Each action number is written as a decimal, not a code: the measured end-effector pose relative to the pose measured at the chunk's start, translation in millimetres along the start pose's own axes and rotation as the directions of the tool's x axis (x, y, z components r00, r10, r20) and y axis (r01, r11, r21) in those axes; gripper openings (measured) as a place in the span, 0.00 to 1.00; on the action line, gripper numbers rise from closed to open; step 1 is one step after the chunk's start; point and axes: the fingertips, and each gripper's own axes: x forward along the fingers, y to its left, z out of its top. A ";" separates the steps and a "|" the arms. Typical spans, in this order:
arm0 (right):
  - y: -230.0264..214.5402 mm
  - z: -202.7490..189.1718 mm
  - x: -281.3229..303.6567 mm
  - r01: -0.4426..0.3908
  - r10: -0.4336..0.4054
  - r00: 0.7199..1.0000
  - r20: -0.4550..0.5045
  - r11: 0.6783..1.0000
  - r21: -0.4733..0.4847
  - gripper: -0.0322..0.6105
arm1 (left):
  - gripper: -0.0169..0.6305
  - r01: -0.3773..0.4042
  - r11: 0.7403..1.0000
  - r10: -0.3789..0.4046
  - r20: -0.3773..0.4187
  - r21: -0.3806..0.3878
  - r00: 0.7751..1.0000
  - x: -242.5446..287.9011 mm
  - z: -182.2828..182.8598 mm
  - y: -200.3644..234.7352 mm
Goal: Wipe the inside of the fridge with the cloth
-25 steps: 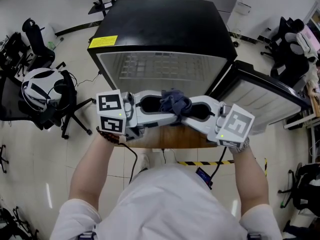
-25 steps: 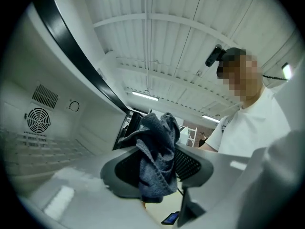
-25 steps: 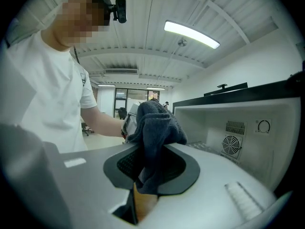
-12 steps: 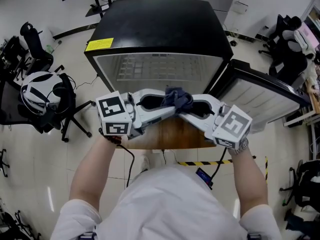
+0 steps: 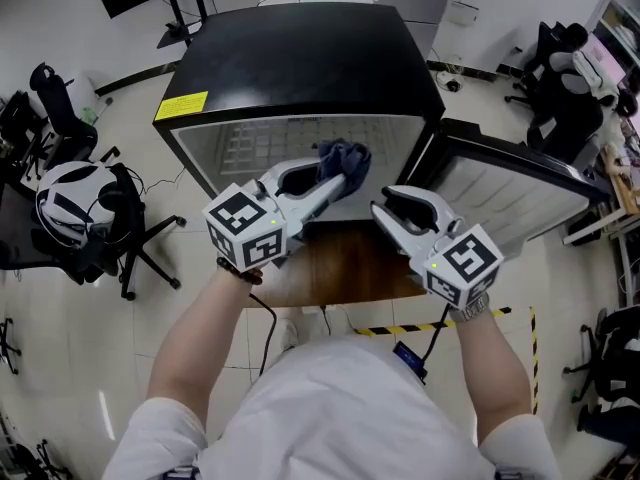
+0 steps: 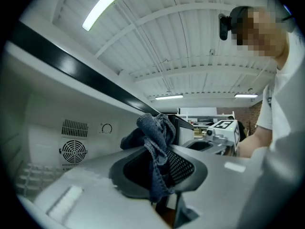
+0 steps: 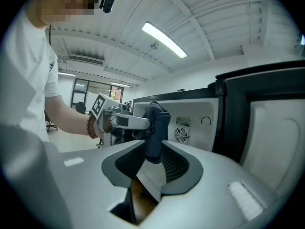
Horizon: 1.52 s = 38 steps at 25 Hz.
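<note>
A: Quick one, what is the left gripper (image 5: 338,176) doing?

B: It is pinching the dark blue cloth (image 5: 343,158). The jaws have just been closing, and they are sitting narrow with the cloth between them. One bunch is sticking up past the tips and a tail is hanging down through the gap.

A: And where is the cloth sitting?

B: Right at the open front of the black fridge (image 5: 300,58), near the top edge of the opening, towards its right side. I cannot tell whether it is touching the white lining.

A: And the right gripper (image 5: 383,208)?

B: Its jaws have just been opening. They are standing apart with nothing between them. The cloth is only showing beyond them, held by the other tool. This one is hovering just beside the cloth, lower and to the right, not touching it.

A: Is the fridge door (image 5: 520,183) open?

B: Yes, it is swinging out to the right, with the white inner panel facing the opening.

A: Anything showing inside?

B: A round fan grille (image 6: 74,151) and a dial (image 6: 106,128) on the back wall.

A: What else is around?

B: A brown wooden board (image 5: 340,268) is lying under both grippers in front of the fridge. A yellow label (image 5: 181,105) is sitting on the lid's front left corner. An office chair (image 5: 75,193) is standing off to the left.
</note>
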 end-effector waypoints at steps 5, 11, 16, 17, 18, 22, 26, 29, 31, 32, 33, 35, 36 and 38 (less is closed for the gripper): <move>-4.2 -1.0 -12.6 0.053 -0.053 0.999 0.009 0.999 -0.004 0.21 | 0.17 -0.131 0.991 0.131 -0.010 0.005 0.991 22.2 -8.3 22.0; -4.4 1.9 -18.8 0.110 -0.110 0.994 0.022 0.994 0.001 0.19 | 0.17 -0.305 0.952 0.304 -0.019 -0.023 0.952 44.3 -16.9 57.9; 5.7 -3.2 -17.1 0.091 -0.091 0.996 0.012 0.996 -0.002 0.17 | 0.17 -0.386 0.921 0.386 -0.004 -0.045 0.922 66.4 -14.4 82.6; 7.1 -3.9 -17.3 0.087 -0.087 0.996 0.010 0.996 -0.002 0.17 | 0.17 -0.399 0.915 0.399 -0.003 -0.055 0.917 71.1 -14.5 87.1; 7.9 -4.2 -18.0 0.084 -0.084 0.996 0.010 0.996 -0.002 0.17 | 0.17 -0.410 0.910 0.411 -0.003 -0.066 0.912 75.9 -15.1 91.4; 4.5 -1.6 -22.8 0.096 -0.096 0.995 0.022 0.995 0.000 0.16 | 0.17 -0.441 0.889 0.443 -0.012 -0.120 0.896 93.0 -21.3 104.9; -10.9 2.7 -22.4 0.183 -0.183 0.983 0.024 0.983 0.007 0.15 | 0.17 -0.469 0.873 0.472 -0.018 -0.136 0.882 107.7 -24.5 115.8; -17.2 2.5 -18.8 0.245 -0.245 0.970 0.000 0.970 0.016 0.13 | 0.17 -0.490 0.863 0.491 -0.024 -0.122 0.871 117.6 -26.1 121.2; -15.5 3.3 -16.4 0.253 -0.253 0.967 -0.006 0.967 0.019 0.11 | 0.17 -0.502 0.857 0.502 -0.027 -0.115 0.864 122.3 -26.9 124.2; -13.4 3.9 -15.1 0.247 -0.247 0.969 -0.006 0.969 0.014 0.11 | 0.17 -0.507 0.855 0.507 -0.028 -0.112 0.861 124.4 -26.9 125.9; -11.1 4.4 -13.9 0.238 -0.238 0.971 -0.005 0.971 0.009 0.10 | 0.17 -0.512 0.852 0.512 -0.030 -0.109 0.858 126.5 -26.8 128.1; -8.0 4.9 -13.0 0.224 -0.224 0.974 -0.004 0.974 0.003 0.10 | 0.17 -0.521 0.846 0.521 -0.032 -0.108 0.853 130.6 -26.6 133.3; -7.2 5.3 -13.2 0.221 -0.221 0.975 -0.004 0.975 0.001 0.09 | 0.17 -0.525 0.844 0.524 -0.032 -0.109 0.851 132.5 -26.4 135.7; -6.8 5.8 -13.5 0.220 -0.220 0.975 -0.005 0.975 -0.003 0.09 | 0.17 -0.528 0.841 0.528 -0.034 -0.115 0.848 135.8 -26.2 140.1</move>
